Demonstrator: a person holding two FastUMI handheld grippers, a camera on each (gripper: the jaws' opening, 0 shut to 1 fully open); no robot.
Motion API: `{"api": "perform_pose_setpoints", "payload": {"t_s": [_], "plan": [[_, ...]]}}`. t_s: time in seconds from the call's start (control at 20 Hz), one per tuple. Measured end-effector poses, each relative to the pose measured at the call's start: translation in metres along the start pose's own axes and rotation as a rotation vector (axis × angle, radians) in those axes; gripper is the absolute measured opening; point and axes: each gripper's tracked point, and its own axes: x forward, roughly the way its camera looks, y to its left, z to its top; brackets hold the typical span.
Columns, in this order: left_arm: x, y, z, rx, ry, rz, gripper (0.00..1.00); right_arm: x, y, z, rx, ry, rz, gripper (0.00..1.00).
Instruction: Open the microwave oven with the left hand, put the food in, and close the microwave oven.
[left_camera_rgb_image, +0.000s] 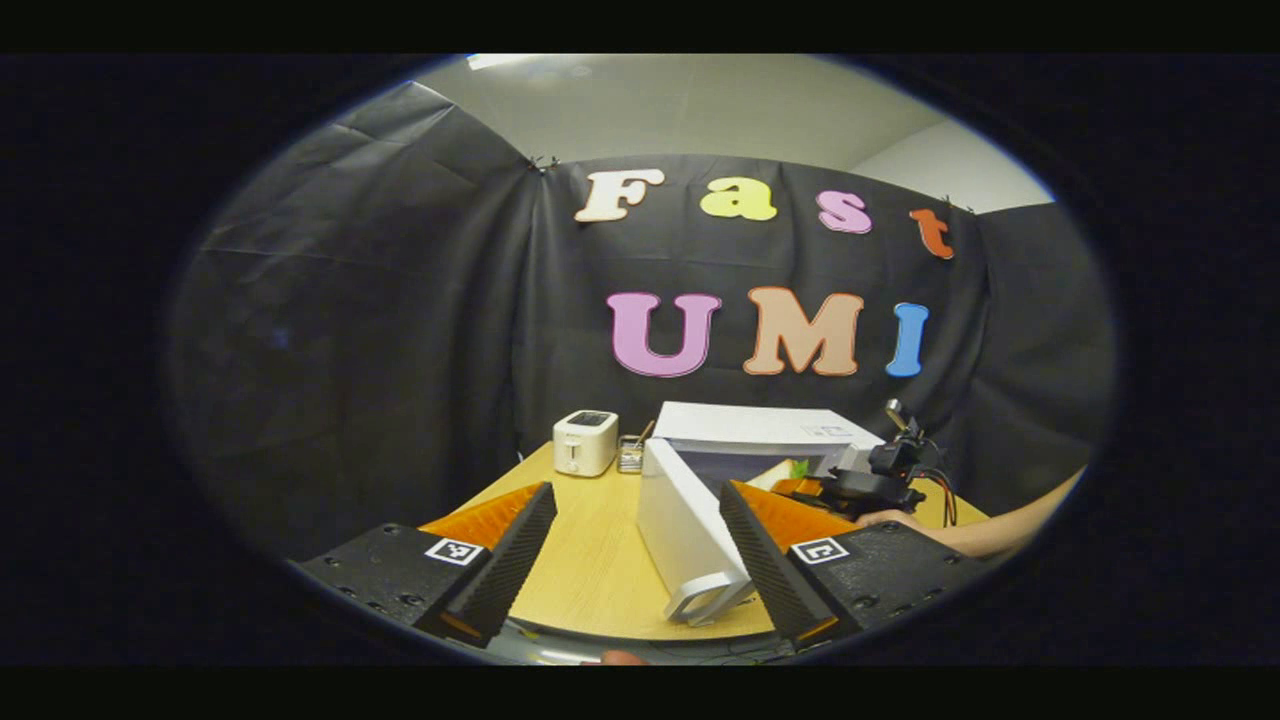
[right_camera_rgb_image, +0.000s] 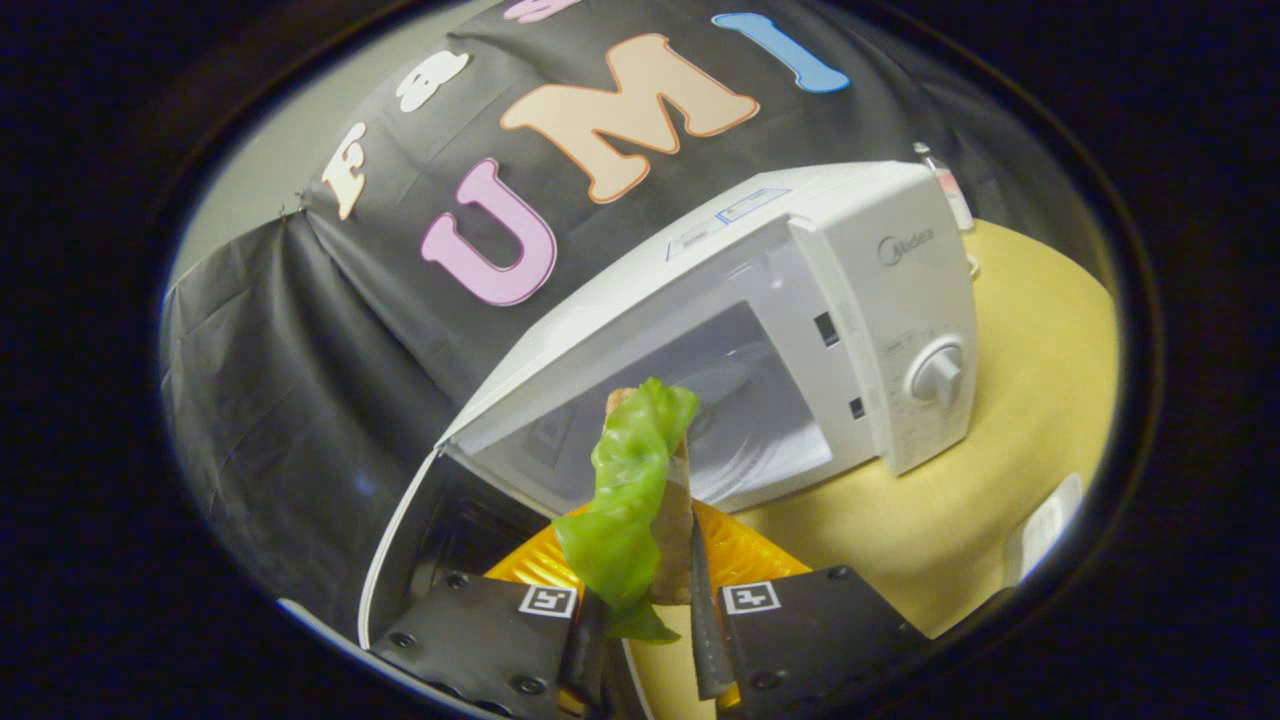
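Green-leafed food (right_camera_rgb_image: 640, 500) clamped in right tool (right_camera_rgb_image: 645, 640) | before open microwave (right_camera_rgb_image: 800, 330) | left tool (left_camera_rgb_image: 640, 545) apart

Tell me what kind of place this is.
Likely a staged kitchen mock-up in a recording booth: a microwave with its door open and a toaster sit on a wooden table, backed by black cloth.

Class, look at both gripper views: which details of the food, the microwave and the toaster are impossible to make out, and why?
- Food, right gripper view: the part behind the lettuce leaf is mostly hidden, and its lower end sits between the right claw.
- Microwave cavity floor, left gripper view: blocked by the open door.
- Dial markings: too small.
- Toaster, left gripper view: far off, controls unreadable.
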Motion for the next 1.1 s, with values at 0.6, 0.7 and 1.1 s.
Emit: {"api": "perform_pose_setpoints", "payload": {"t_s": [0.6,0.7,1.1], "plan": [[-0.035,0.012,-0.02,-0.029,0.081,0.097,0.96,0.092,-0.005,0.003,0.07,-0.156,-0.083,0.38],[-0.038,0.015,-0.021,-0.036,0.089,0.112,0.94,0.105,-0.008,0.009,0.109,-0.176,-0.105,0.38],[-0.039,0.016,-0.016,-0.017,0.074,0.128,0.94,0.124,-0.01,0.018,0.112,-0.216,-0.129,0.38]]}}
